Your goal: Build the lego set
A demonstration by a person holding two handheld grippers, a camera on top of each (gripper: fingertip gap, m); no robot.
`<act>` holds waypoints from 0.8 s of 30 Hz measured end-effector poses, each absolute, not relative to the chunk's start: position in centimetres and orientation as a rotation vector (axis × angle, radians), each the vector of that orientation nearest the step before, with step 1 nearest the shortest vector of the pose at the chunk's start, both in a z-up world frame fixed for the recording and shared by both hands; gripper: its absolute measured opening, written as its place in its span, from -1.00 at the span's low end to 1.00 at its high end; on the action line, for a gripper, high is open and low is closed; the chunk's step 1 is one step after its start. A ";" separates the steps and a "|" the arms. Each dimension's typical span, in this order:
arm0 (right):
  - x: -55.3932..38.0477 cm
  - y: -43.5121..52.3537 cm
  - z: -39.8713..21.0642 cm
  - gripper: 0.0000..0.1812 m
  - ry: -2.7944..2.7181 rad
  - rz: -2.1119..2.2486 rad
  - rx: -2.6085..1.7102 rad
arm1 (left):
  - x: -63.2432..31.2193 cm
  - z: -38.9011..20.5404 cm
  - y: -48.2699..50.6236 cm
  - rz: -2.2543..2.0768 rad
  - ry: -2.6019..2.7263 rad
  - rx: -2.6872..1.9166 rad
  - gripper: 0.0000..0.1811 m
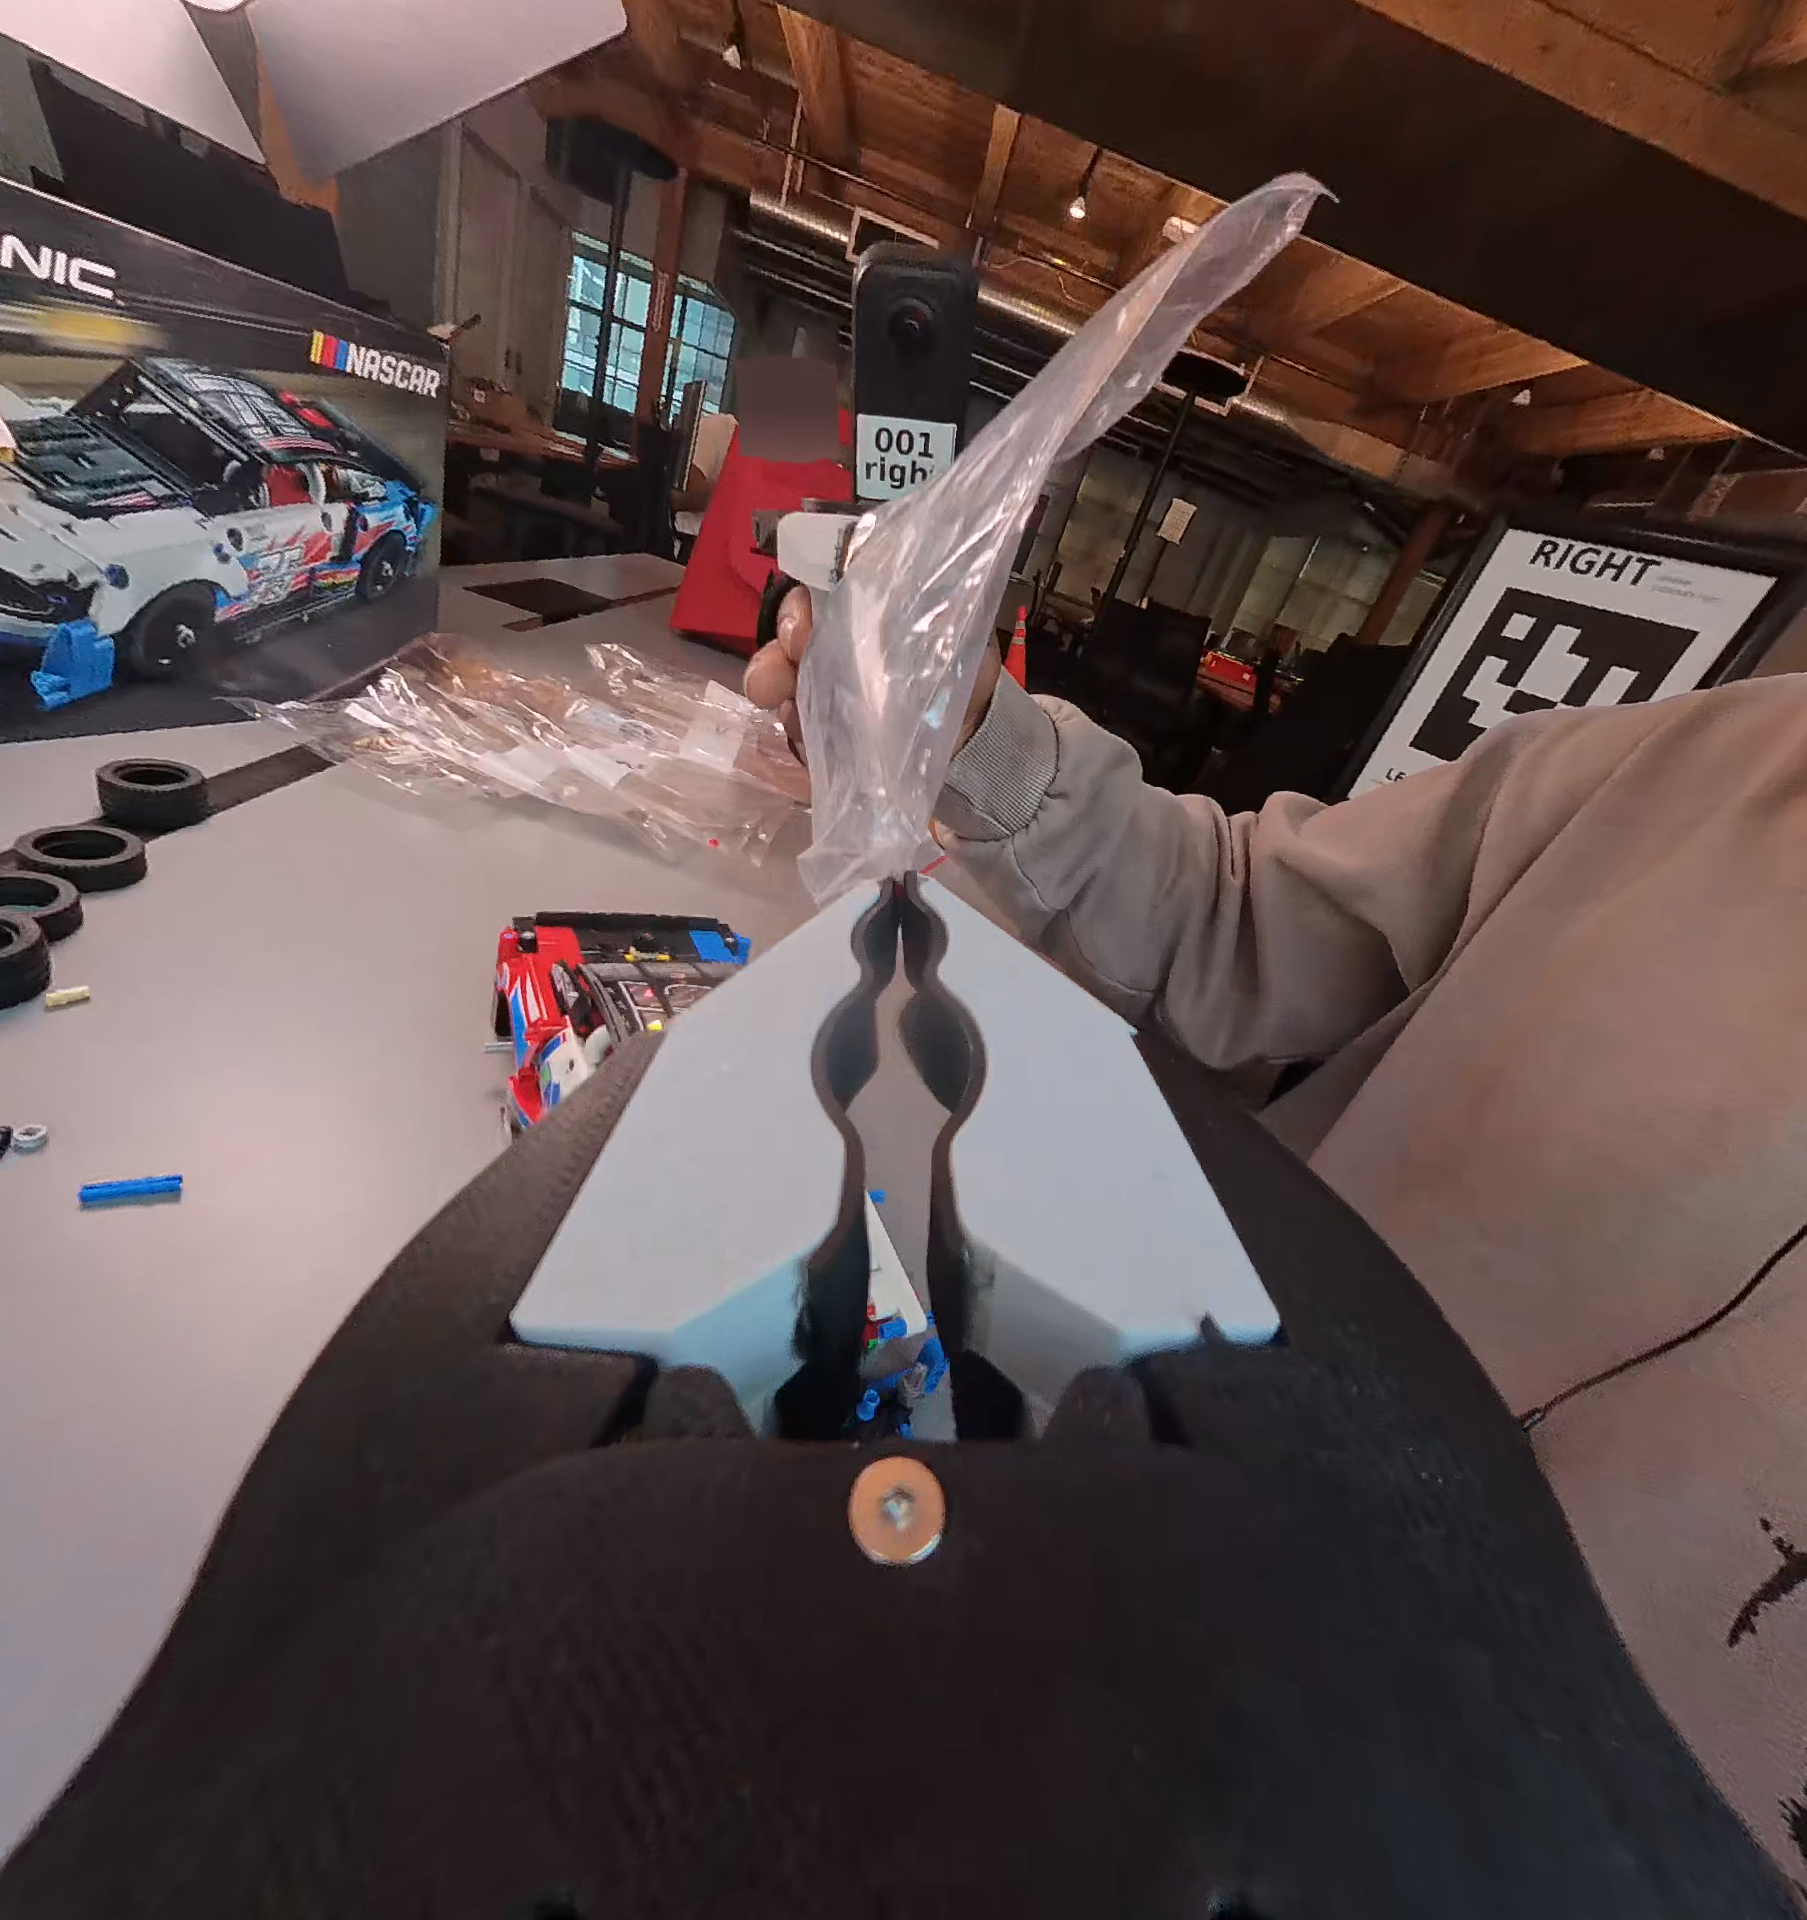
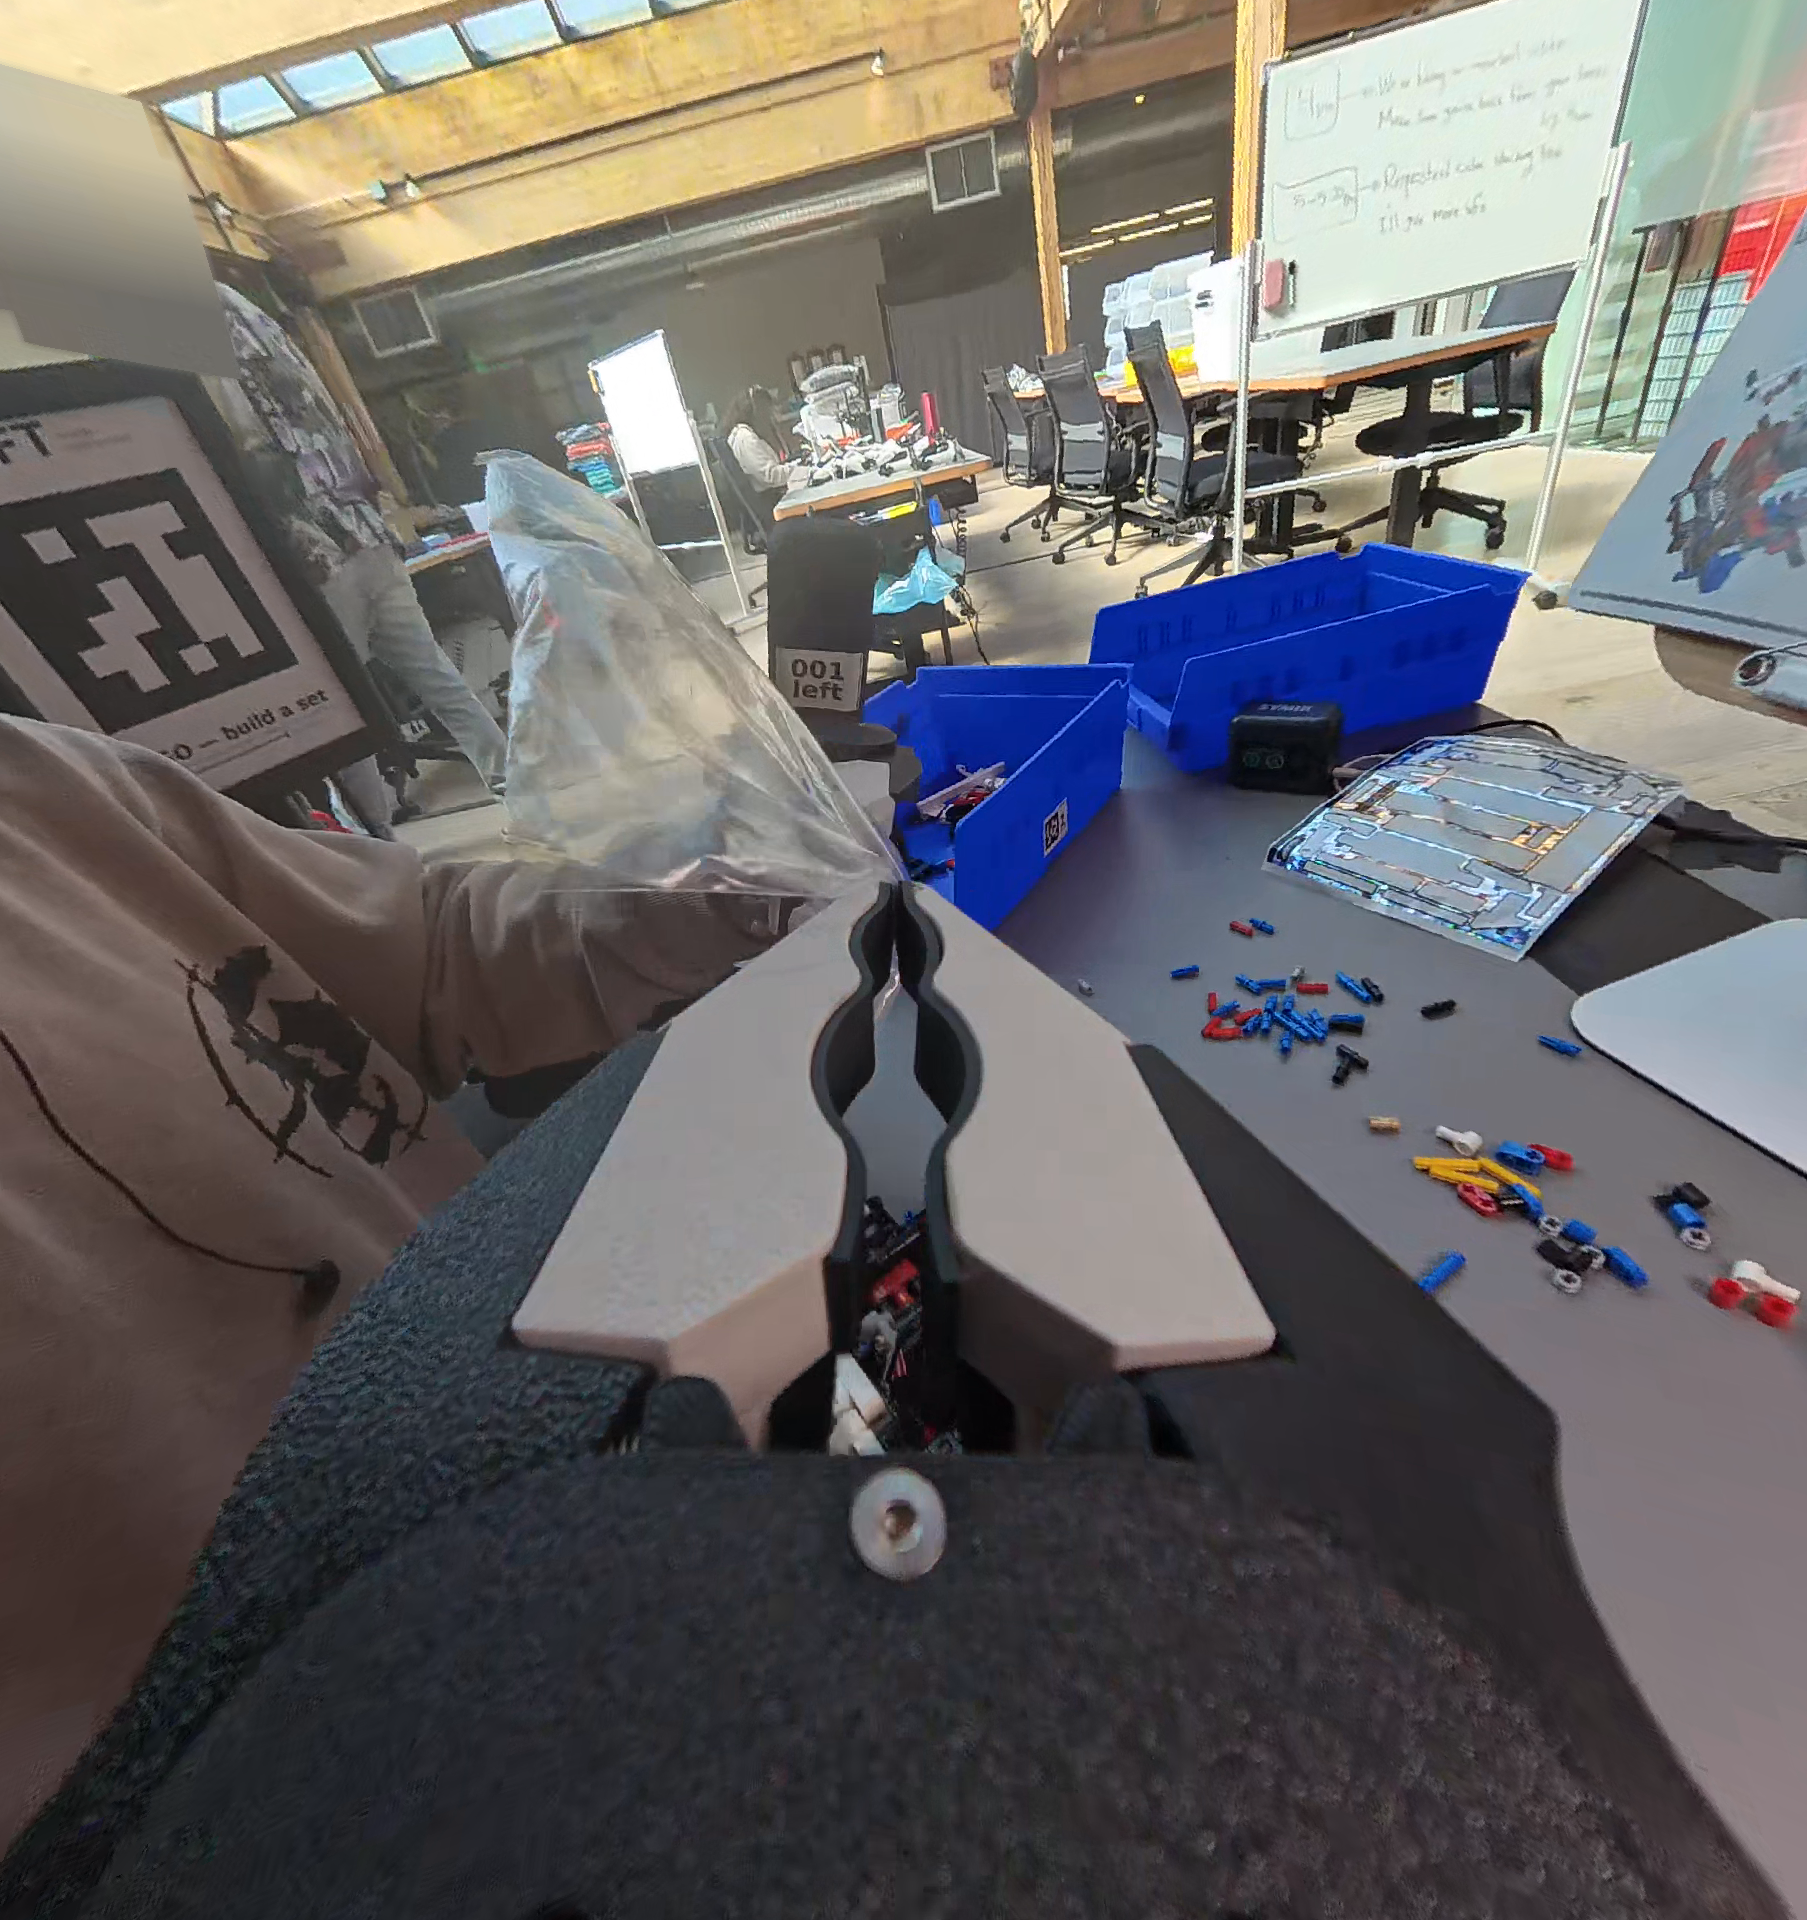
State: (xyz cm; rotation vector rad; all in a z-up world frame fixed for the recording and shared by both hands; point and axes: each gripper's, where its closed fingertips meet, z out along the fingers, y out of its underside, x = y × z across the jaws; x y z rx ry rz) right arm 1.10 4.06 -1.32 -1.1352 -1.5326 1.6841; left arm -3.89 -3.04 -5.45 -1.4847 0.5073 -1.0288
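Note:
My left gripper [image 1: 900, 883] is shut on the lower corner of a clear plastic bag [image 1: 940, 582], which rises up and to the right from its tips. My right gripper [image 2: 897, 891] is shut on a clear plastic bag [image 2: 650, 727] that fans out to the left; a sliver of plastic shows between its pads. Each view shows the other gripper behind the bag, the right gripper [image 1: 816, 540] and the left gripper [image 2: 826, 644]. A partly built red, white and blue lego car [image 1: 608, 997] lies on the grey table [image 1: 307, 1039] below the left gripper.
Several black tyres [image 1: 78, 857], the set's box [image 1: 192, 499], empty clear bags [image 1: 566, 727] and loose pieces [image 1: 130, 1190] lie at the left. Two blue bins [image 2: 1044, 800] [image 2: 1314, 634], a sticker sheet [image 2: 1470, 831], scattered pins [image 2: 1283, 1013] and small parts [image 2: 1522, 1174] lie at the right. My hands' fingertips stand some 11 cm from each other.

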 end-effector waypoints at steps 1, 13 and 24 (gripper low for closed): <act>1.2 3.9 -1.4 -1.00 -1.531 1.709 -1.139 | -3.8 -5.4 -3.3 -1.041 0.503 -1.484 -1.00; 2.5 2.3 -1.8 -1.00 -1.577 1.535 -1.018 | -0.9 -9.2 -5.4 -1.151 0.513 -1.644 -1.00; 15.1 11.3 1.5 -1.00 -1.051 1.485 -1.370 | -4.0 -8.3 -5.4 -1.034 0.313 -1.598 -0.85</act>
